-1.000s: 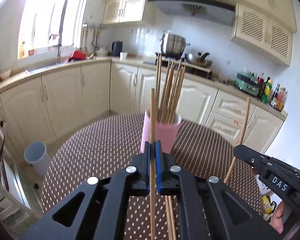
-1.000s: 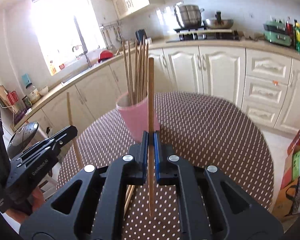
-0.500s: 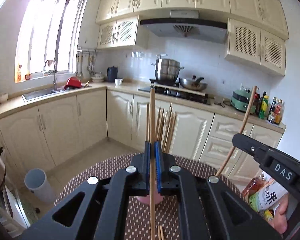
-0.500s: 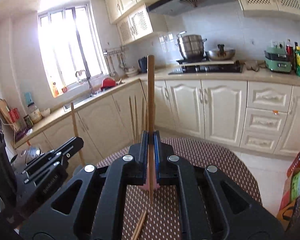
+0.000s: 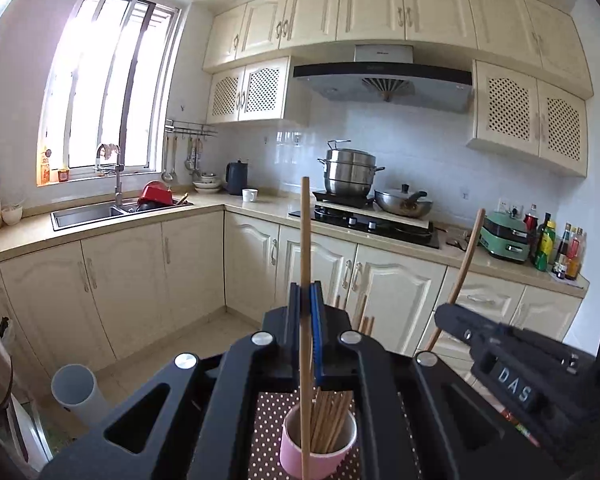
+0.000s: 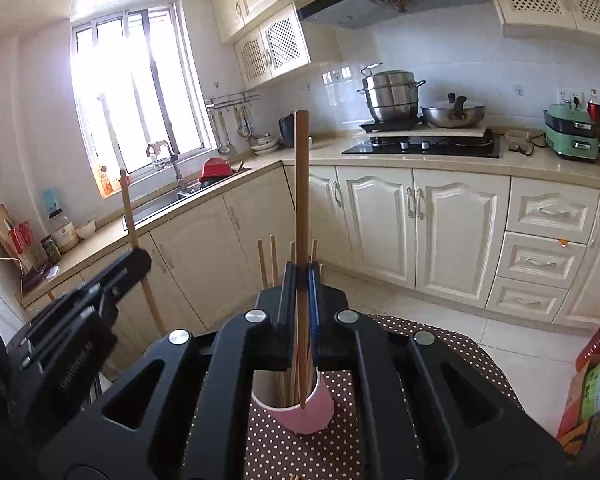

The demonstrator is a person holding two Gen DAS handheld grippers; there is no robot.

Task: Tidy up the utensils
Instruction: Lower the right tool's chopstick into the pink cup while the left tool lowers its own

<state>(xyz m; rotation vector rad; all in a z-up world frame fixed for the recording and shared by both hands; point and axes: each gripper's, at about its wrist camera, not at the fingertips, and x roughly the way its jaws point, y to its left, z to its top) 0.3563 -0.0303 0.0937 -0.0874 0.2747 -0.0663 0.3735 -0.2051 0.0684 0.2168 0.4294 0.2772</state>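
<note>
A pink cup holding several wooden chopsticks stands on the brown dotted table; it also shows in the right wrist view. My left gripper is shut on one upright chopstick, held above the cup with its lower end in front of the cup's near wall. My right gripper is shut on another upright chopstick, whose lower tip sits at the cup's rim. Each gripper shows in the other's view, the right one and the left one.
The dotted table lies below, its far edge near the cream kitchen cabinets. A grey bin stands on the floor at left. Bottles and packets sit at the right table edge. A loose chopstick end lies on the table.
Both grippers have risen and tipped over the cup with their chopsticks; the cup has dropped from mid-view to below the jaws. Both stay shut.
</note>
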